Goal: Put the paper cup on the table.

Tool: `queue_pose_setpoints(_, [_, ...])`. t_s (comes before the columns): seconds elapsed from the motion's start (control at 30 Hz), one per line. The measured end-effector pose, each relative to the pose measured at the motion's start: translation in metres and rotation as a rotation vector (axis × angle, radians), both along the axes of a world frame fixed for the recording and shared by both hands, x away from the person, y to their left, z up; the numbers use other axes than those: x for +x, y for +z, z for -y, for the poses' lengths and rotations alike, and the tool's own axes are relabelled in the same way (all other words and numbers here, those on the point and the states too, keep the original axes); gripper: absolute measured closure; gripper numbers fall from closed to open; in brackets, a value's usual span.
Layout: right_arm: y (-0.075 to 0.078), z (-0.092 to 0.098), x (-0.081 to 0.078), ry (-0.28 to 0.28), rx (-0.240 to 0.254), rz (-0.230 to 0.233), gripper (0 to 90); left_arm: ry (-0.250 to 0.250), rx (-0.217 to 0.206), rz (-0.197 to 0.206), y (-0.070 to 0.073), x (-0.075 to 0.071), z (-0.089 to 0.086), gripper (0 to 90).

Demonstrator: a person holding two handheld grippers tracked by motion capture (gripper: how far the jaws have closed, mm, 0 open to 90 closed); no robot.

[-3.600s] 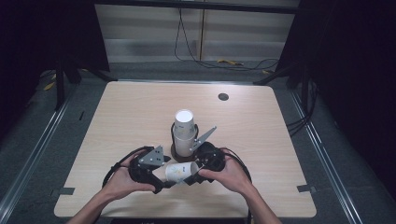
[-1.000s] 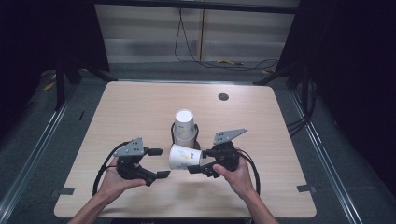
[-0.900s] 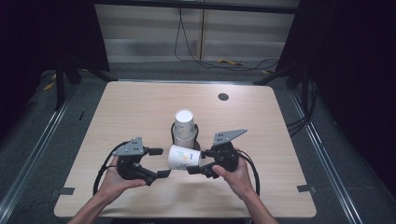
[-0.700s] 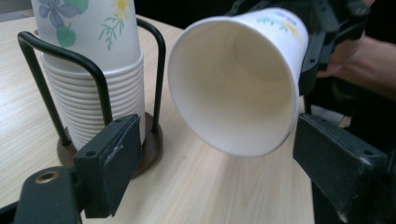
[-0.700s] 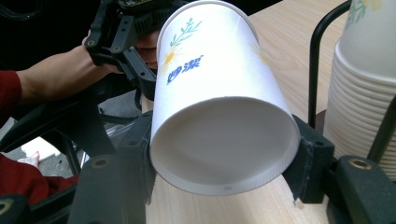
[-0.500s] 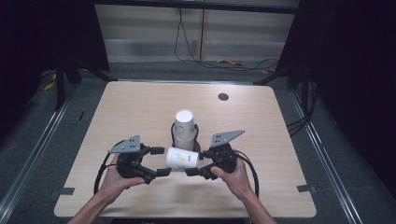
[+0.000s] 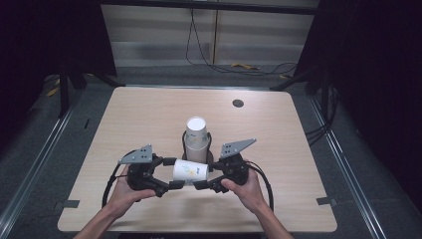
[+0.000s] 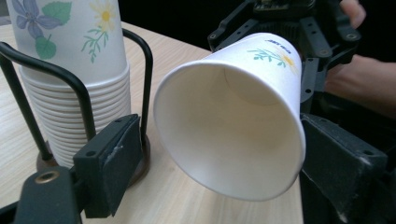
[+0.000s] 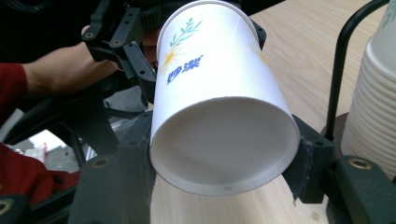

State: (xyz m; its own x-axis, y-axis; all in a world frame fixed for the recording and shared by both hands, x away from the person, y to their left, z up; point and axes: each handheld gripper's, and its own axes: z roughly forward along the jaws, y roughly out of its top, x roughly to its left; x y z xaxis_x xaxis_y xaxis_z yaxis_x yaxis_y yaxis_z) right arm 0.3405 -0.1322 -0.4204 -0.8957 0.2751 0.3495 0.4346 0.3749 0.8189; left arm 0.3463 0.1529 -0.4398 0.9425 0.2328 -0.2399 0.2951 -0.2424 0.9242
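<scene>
Paper cup [image 7: 190,171]: white with a flower print, lying on its side above the counter, near the middle of the near edge, between the two tools.
Cup's base end: clamped between the pads of the right tool [image 7: 201,184]; in the right gripper view the base [image 9: 224,144] faces the camera with a black pad pressed on each side.
Cup's open mouth: turned toward the left tool [image 7: 171,173]; in the left gripper view the rim [image 8: 229,130] fills the space between that tool's two jaws.
Left tool: jaws apart; one pad [image 8: 114,163] stands clear of the rim, and whether the other touches the cup I cannot tell.
Cup stack [image 7: 197,133]: upside-down cups nested in a black wire holder [image 8: 144,70], upright at the middle of the counter, just behind the held cup.
Counter [image 7: 298,149]: pale wood, with a small dark round disc [image 7: 238,103] near the far edge, toward the right corner.
Hands: one on each tool, reaching in from the near edge.
</scene>
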Motion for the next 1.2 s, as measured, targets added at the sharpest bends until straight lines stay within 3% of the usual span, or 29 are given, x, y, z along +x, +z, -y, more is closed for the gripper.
queue_pose_setpoints(0.27, [0.000,-0.004,0.001,0.007,0.008,0.005,37.1,-0.008,-0.033,-0.013,0.001,0.000,0.002,17.3])
queue_pose_setpoints(0.43, [0.000,-0.005,0.001,0.002,0.013,0.012,36.9,-0.015,-0.035,0.002,0.003,0.001,0.002,18.9])
queue_pose_setpoints(0.63, [0.001,-0.005,0.000,0.014,0.044,0.022,36.7,-0.038,-0.072,-0.010,0.006,0.002,0.001,19.0])
queue_pose_setpoints(1.03, [0.001,-0.006,-0.001,0.039,0.051,0.040,36.4,-0.047,-0.069,0.004,0.010,0.000,0.001,20.5])
queue_pose_setpoints(1.2, [0.000,-0.007,-0.001,0.046,0.043,0.032,34.7,-0.054,-0.066,0.038,0.011,-0.001,0.000,22.1])
